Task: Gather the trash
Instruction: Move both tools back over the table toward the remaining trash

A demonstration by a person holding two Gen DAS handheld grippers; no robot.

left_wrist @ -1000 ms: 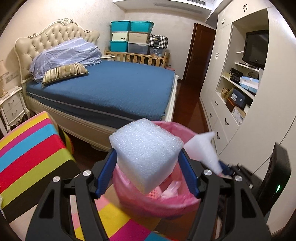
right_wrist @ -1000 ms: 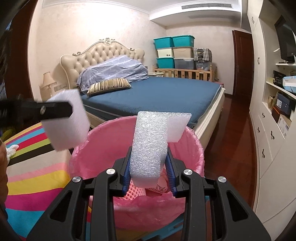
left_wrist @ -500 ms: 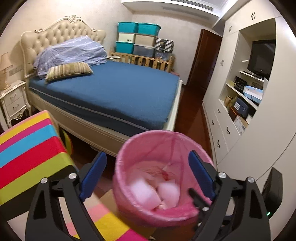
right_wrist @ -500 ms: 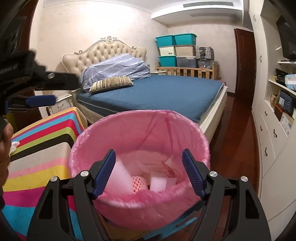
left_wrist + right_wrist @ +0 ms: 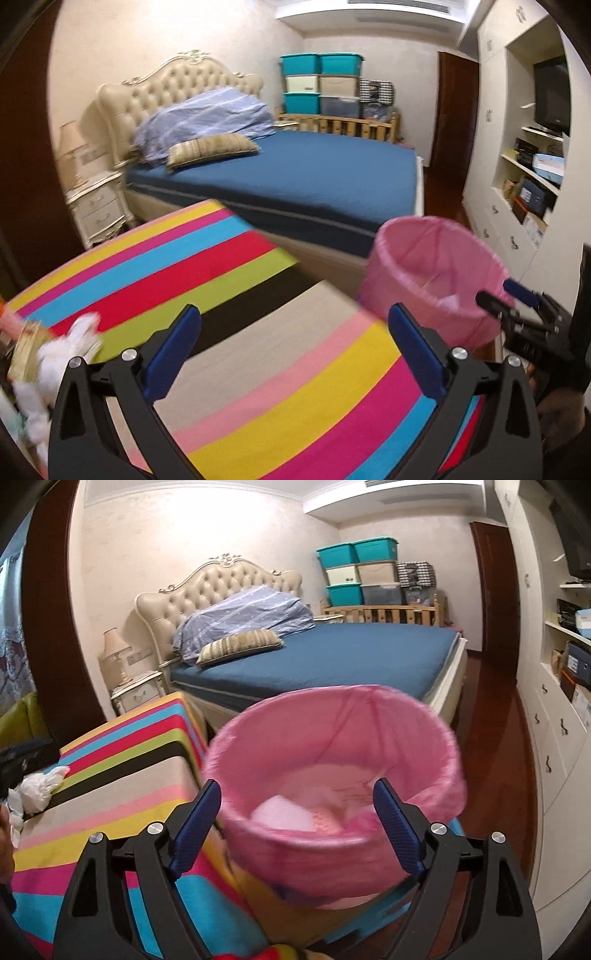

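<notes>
Foam pieces (image 5: 282,814) sit inside pink-lined bin (image 5: 332,746) at frame centre, both left gripper (image 5: 295,347) and right gripper (image 5: 297,821) empty with jaws opening, crumpled white tissues (image 5: 62,354) remain lower left on striped table (image 5: 258,354), so roughly partway done.

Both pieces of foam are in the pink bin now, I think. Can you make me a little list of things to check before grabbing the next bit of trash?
1. Left gripper empty: ok, jaws opening, nothing between them.
2. Right gripper empty: ok, jaws opening over the pink bin, nothing held.
3. Foam inside the bin: ok, a white piece lies at the bottom.
4. More trash to collect: ok, crumpled white tissue lies on the striped cloth.
5. Left gripper lined up with the tissue: not ok, the tissue lies off to its left.
6. Number of pieces left: cannot tell, the pile is blurred and cut off.
</notes>
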